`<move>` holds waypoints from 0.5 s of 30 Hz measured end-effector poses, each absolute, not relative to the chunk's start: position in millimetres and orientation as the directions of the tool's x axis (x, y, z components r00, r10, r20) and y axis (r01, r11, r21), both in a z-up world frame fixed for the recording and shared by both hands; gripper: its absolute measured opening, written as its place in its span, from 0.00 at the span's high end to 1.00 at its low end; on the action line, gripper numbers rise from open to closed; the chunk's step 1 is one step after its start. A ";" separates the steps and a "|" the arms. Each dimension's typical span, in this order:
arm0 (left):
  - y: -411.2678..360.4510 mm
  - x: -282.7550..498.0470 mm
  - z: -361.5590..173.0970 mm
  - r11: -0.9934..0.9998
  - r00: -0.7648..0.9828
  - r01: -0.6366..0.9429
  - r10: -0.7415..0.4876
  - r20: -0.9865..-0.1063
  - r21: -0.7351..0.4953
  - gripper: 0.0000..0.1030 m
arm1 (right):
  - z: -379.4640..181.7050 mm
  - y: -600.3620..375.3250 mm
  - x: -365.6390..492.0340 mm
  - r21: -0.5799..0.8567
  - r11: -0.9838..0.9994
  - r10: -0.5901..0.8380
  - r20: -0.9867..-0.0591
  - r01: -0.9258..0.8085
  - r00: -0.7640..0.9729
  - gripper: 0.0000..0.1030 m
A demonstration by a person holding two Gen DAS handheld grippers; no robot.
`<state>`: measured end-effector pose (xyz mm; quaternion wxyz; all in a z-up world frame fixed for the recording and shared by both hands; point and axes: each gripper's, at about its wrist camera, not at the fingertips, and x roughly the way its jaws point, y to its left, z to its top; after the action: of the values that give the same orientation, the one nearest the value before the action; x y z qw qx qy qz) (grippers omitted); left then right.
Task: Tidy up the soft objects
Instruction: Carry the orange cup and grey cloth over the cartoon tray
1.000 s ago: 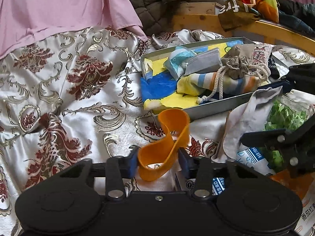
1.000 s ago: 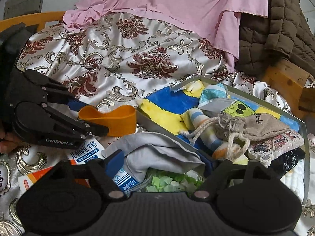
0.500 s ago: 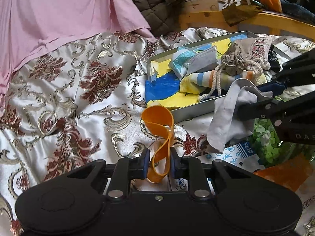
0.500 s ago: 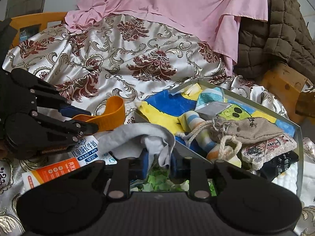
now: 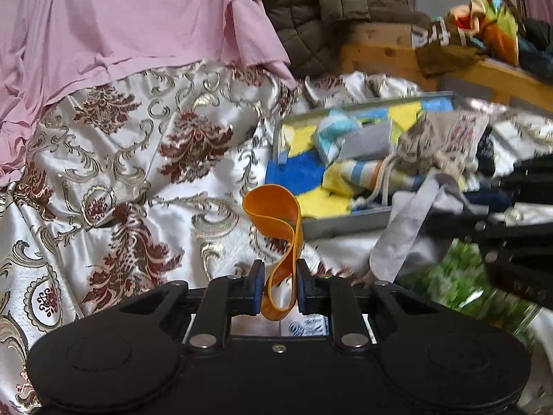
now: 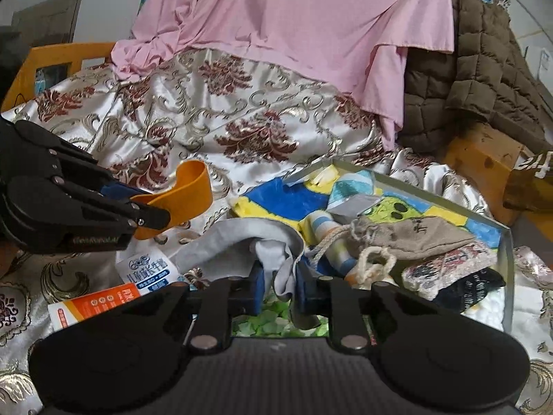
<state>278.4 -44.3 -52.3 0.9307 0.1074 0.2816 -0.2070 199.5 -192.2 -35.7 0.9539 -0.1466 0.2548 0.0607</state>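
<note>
My left gripper (image 5: pixel 279 269) is shut on the lower end of an orange rubber band loop (image 5: pixel 273 207), which stands up above the patterned satin bedspread. The right wrist view shows that gripper (image 6: pixel 152 212) at the left with the orange band (image 6: pixel 190 190) curling out of it. My right gripper (image 6: pixel 279 276) is closing its jaws on a fold of grey cloth (image 6: pixel 221 242), and the pads press on it. The cloth (image 5: pixel 404 228) hangs lifted beside a grey tray (image 6: pixel 508 276) that holds a drawstring pouch (image 6: pixel 414 235), socks and other soft items.
Food packets (image 6: pixel 145 273) and a bag of green pieces (image 6: pixel 273 321) lie under the right gripper. A pink sheet (image 6: pixel 293 27) and a brown quilted jacket (image 6: pixel 477 69) cover the back. A wooden bed frame (image 5: pixel 501 72) with piled clothes runs at the right.
Both grippers closed: the left on the orange band, the right on the grey cloth. Each then rose a little, lifting the band and the cloth off the bedspread.
</note>
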 end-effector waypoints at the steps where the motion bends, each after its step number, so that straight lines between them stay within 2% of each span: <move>1: -44.8 276.7 -49.3 0.893 0.760 0.443 -0.330 -0.559 0.076 0.81 | -33.8 -194.0 197.7 -0.249 0.951 0.040 -0.493 -0.185 0.869 0.80; 5: -47.9 274.1 -37.1 0.902 0.780 0.430 -0.351 -0.518 0.036 0.81 | -22.3 -205.1 192.9 -0.239 0.961 0.026 -0.428 -0.141 0.904 0.81; 10: -69.7 276.7 -21.1 0.916 0.824 0.396 -0.323 -0.465 0.066 0.81 | -4.7 -235.9 206.1 -0.176 0.983 -0.015 -0.321 -0.044 0.947 0.81; 15: -105.0 293.4 -5.4 0.911 0.837 0.406 -0.338 -0.430 0.075 0.81 | 5.0 -270.8 232.6 -0.065 0.998 -0.043 -0.290 0.025 0.956 0.81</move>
<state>293.4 -105.0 -5.4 0.9550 0.0819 0.2083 -0.1949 232.6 -270.8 5.0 0.9885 -0.0305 0.1472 -0.0170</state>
